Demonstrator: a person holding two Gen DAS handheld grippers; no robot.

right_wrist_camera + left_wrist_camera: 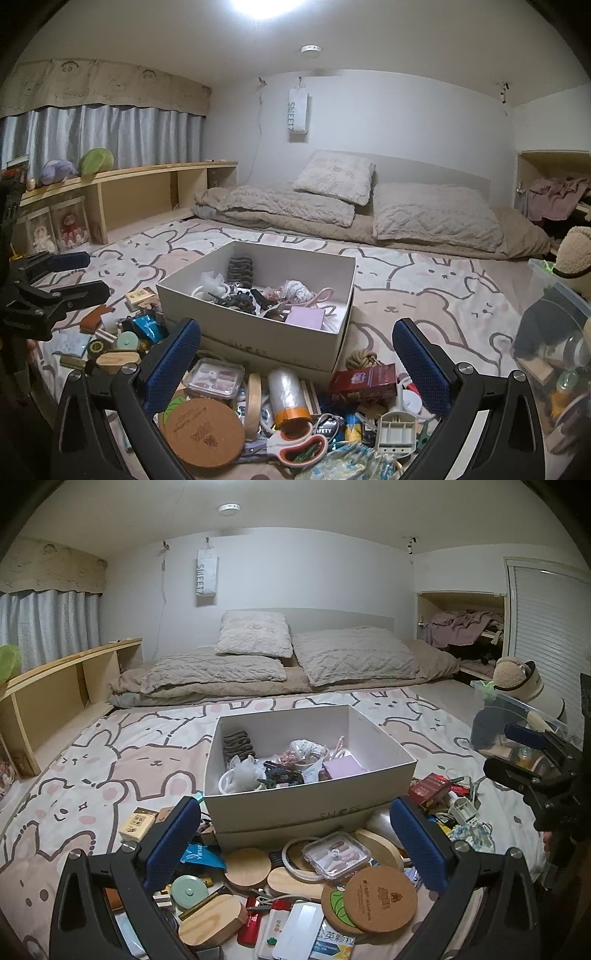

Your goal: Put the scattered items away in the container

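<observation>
A white shoebox (295, 812) (258, 332) stands on the bunny-print mat, holding several small items such as a purple pad (341, 766) and a dark hair claw (238, 744). Scattered clutter lies in front of it: cork coasters (380, 899) (201, 430), a clear nail case (336, 853) (216, 378), wooden lids (245, 866), a red box (428, 788) (364, 382), scissors (295, 445), a plastic roll (286, 395). My left gripper (295, 845) is open and empty above the clutter. My right gripper (295, 365) is open and empty too; it also shows at the right edge of the left wrist view (524, 753).
A bed with pillows (288, 657) lies behind the box. A wooden shelf (55, 686) runs along the left wall. A clear plastic bin (517, 723) (554, 332) with a plush toy stands at the right. The left gripper also shows at the left edge of the right wrist view (79, 273).
</observation>
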